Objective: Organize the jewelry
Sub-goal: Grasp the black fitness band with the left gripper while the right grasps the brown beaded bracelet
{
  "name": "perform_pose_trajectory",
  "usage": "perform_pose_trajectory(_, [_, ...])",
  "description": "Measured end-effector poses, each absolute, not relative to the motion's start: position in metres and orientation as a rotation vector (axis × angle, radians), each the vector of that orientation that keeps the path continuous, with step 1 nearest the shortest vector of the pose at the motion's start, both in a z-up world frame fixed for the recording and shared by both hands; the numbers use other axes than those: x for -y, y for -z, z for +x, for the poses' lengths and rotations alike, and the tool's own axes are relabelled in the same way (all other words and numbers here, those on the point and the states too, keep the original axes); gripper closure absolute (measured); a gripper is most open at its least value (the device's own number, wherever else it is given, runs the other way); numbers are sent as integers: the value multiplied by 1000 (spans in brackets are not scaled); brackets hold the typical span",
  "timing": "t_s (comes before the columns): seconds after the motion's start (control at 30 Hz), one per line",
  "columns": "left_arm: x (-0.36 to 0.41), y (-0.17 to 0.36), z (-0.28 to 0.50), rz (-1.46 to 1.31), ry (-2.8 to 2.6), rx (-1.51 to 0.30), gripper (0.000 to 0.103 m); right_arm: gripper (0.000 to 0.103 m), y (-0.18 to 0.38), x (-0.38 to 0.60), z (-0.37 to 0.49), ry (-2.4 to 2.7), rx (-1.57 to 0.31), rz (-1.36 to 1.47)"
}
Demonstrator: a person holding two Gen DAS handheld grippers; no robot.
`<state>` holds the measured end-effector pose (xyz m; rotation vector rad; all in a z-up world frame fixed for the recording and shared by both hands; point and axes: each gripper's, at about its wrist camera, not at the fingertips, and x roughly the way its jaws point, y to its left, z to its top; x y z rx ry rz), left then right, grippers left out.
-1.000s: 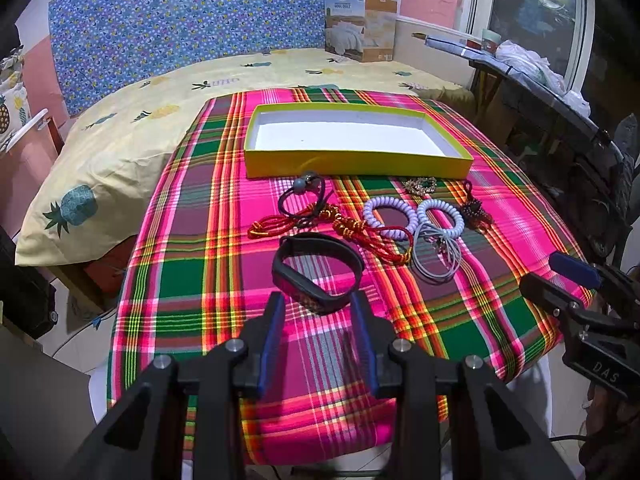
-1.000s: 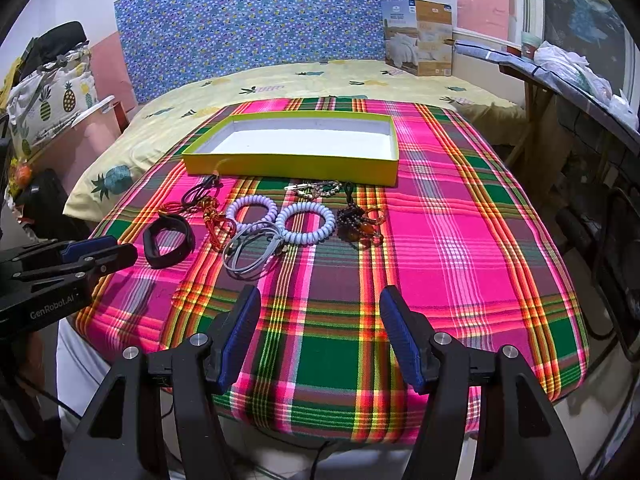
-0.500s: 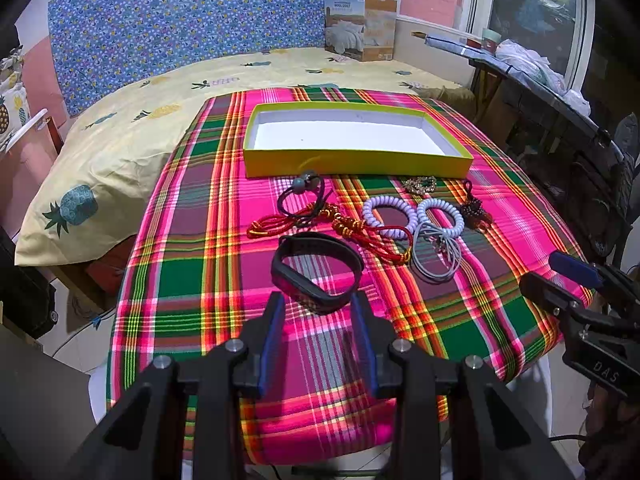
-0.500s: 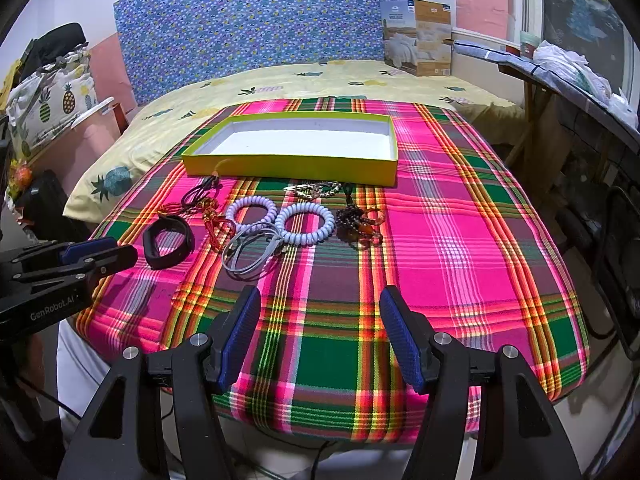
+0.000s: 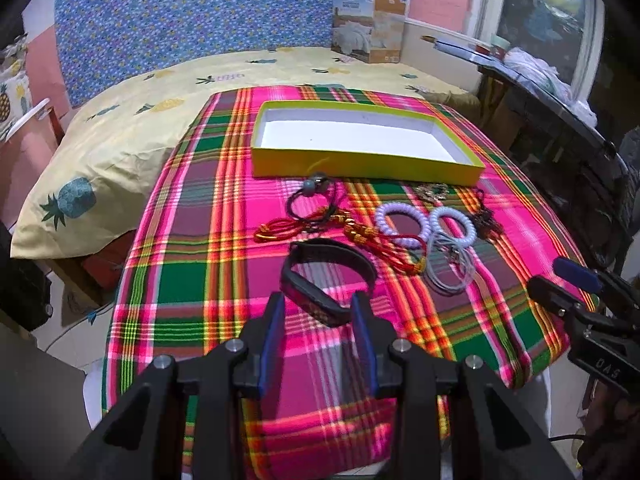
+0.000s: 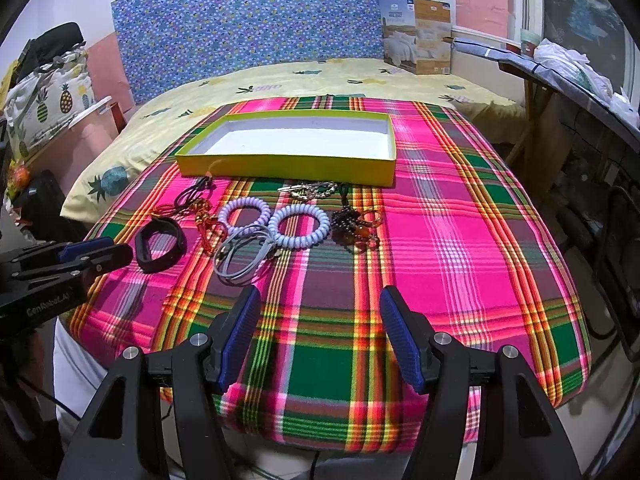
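The black wristband [image 5: 326,280] lies on the plaid desk [image 5: 180,280] at about 12 o'clock from the left gripper [image 5: 318,312], whose fingers stand open and empty just short of it; it looks light and springy, best pinched across its near strap. The right gripper [image 6: 320,320] is open too. I count two white coil bracelets [image 6: 298,226], one yellow tray [image 6: 288,166], still bare.

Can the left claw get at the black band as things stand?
Probably yes. The left claw is open with the black band lying just ahead of its tips on the cloth; nothing lies between them, and the red cord sits beyond.
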<state>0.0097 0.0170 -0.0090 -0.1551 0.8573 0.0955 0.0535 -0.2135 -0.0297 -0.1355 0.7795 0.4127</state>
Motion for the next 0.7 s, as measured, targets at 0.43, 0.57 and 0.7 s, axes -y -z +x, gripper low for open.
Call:
perform_pose_trajectory(0.43, [-29, 27, 39, -220, -114, -909, 68, 41, 44, 221, 109, -389, -798, -105])
perform_pose_trajectory(0.57, [-25, 32, 46, -193, -116, -919, 68, 46, 54, 220, 130, -395, -826, -106])
perform_pose_trajectory(0.7, [-21, 33, 50, -148, -122, -916, 68, 52, 60, 213, 141, -422, -839, -130])
